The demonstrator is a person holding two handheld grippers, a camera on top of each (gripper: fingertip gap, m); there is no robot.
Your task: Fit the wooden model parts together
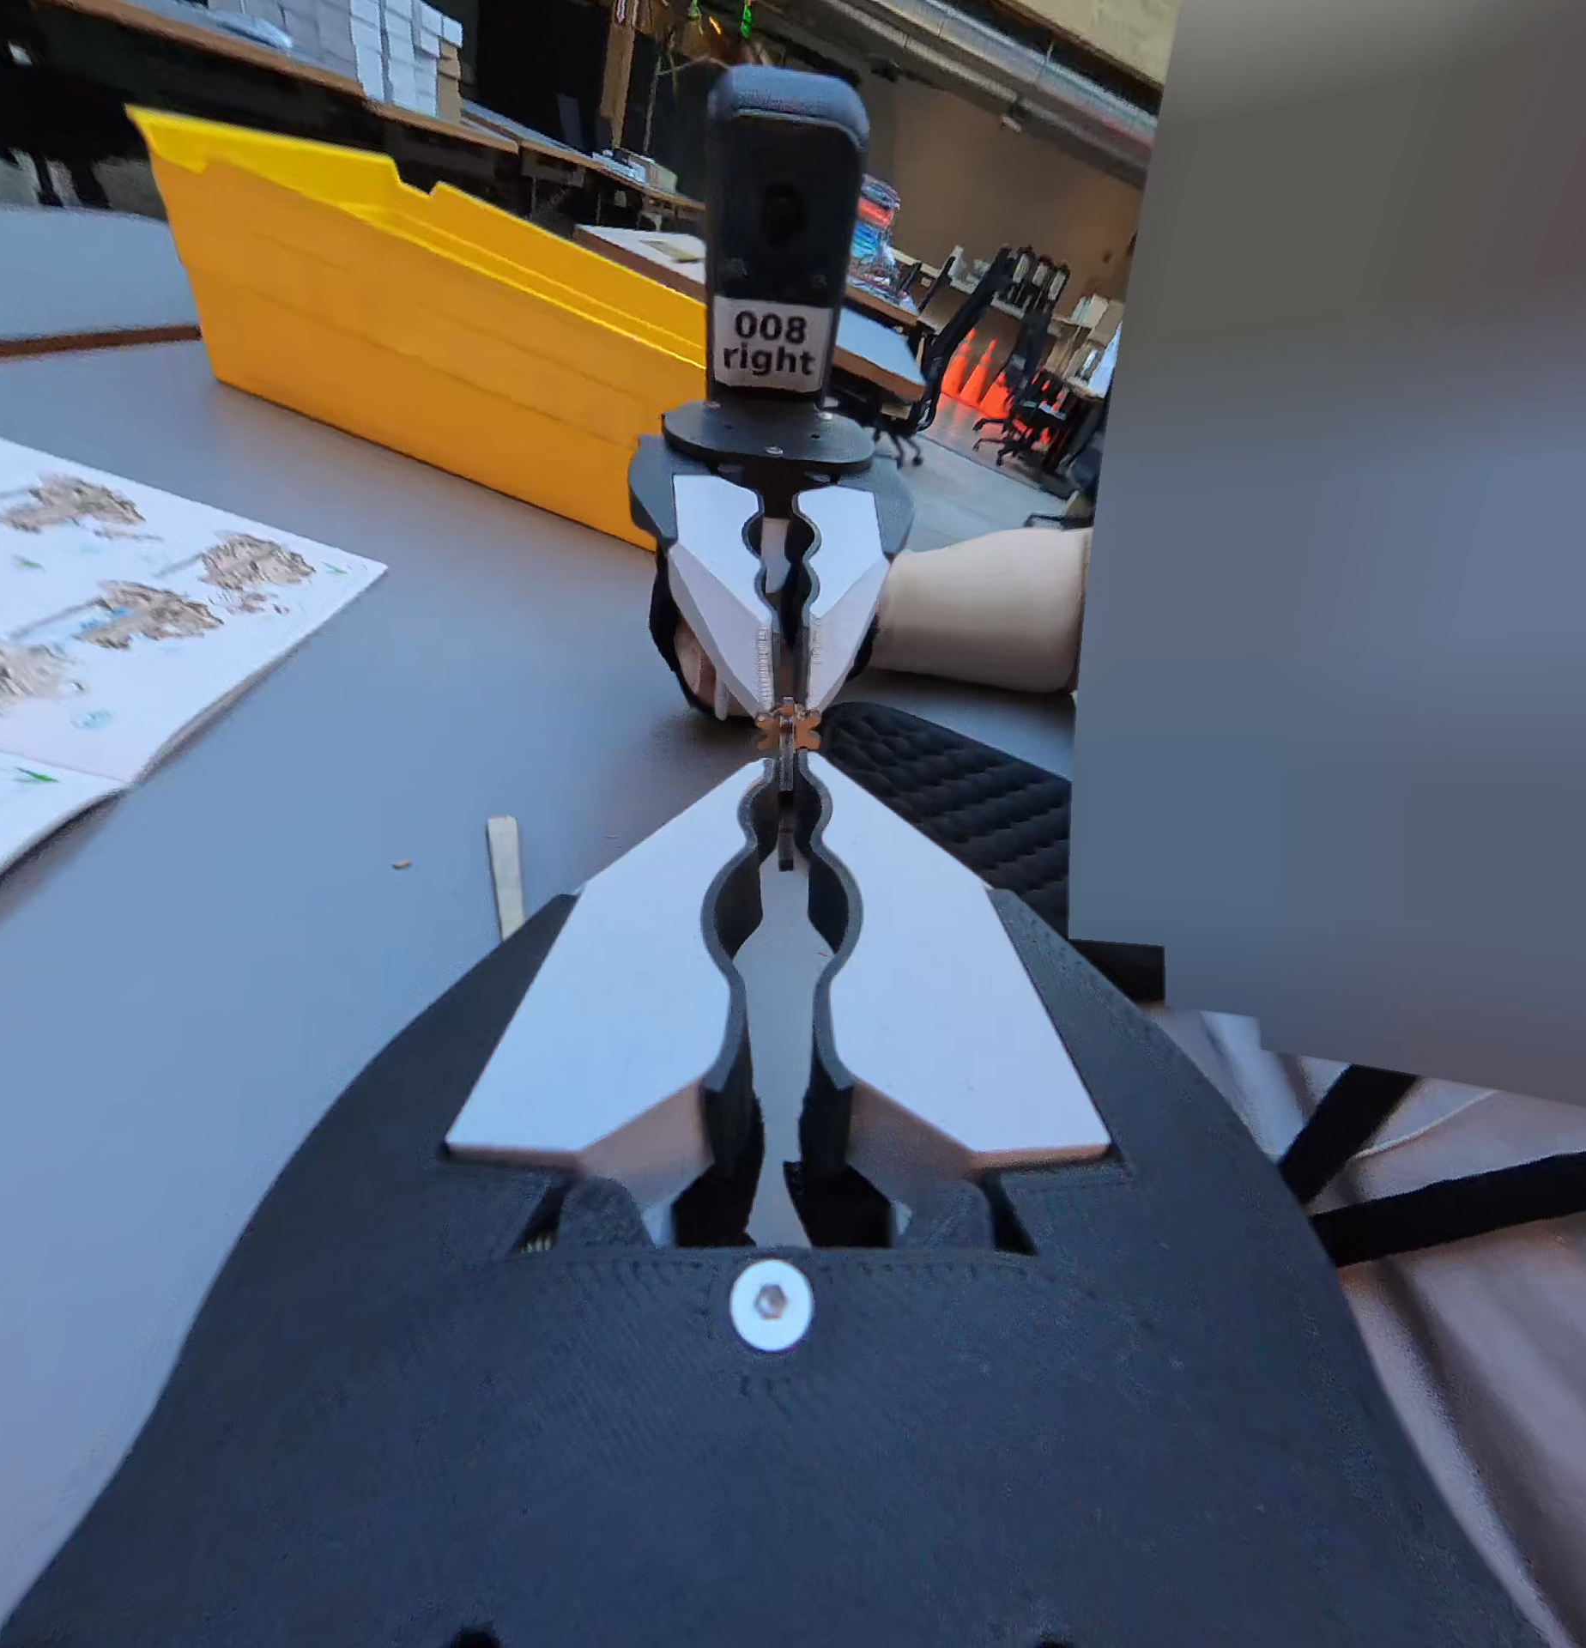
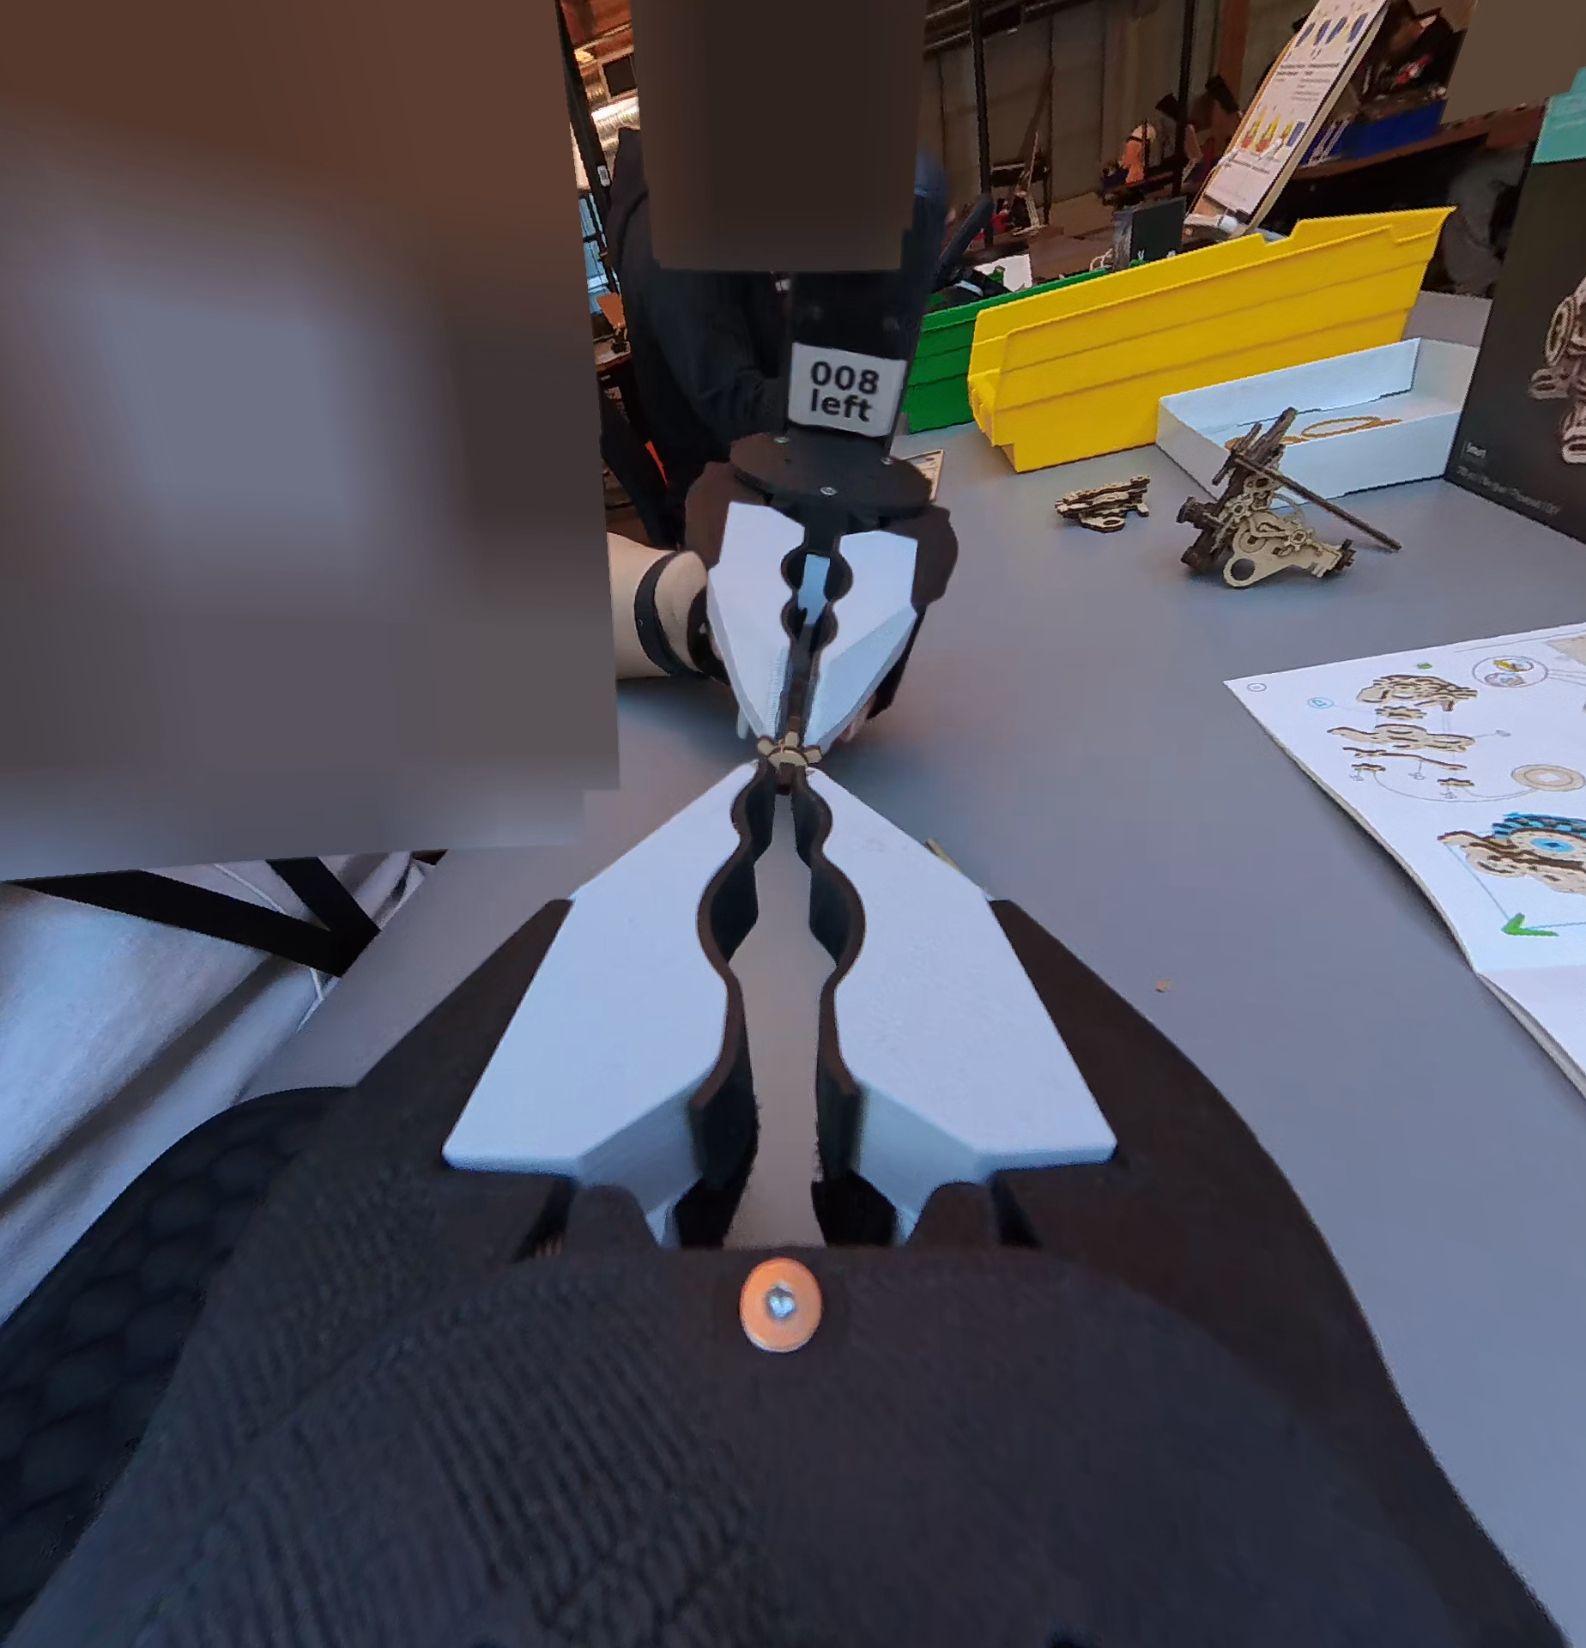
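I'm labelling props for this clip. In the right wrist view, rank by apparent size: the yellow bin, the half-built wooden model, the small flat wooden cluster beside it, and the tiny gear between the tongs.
1. yellow bin
2. half-built wooden model
3. flat wooden cluster
4. gear, smallest although nearest the camera

**Two tools tip to tip over the tabletop**

The left tool (image 1: pixel 785 785) and right tool (image 2: pixel 782 785) face each other above the tabletop (image 2: pixel 1084 803), tips almost meeting at a small gear (image 2: pixel 785 756) between them. In the right wrist view, a booklet (image 2: pixel 1440 803) lies to the right; beyond it stand two model pieces (image 2: pixel 1244 535), with a tray (image 2: pixel 1307 419) and bins (image 2: pixel 1173 339) behind and a box (image 2: pixel 1547 357) at far right. In the left wrist view, a stick (image 1: pixel 504 874) lies on the tabletop left of the left tool.
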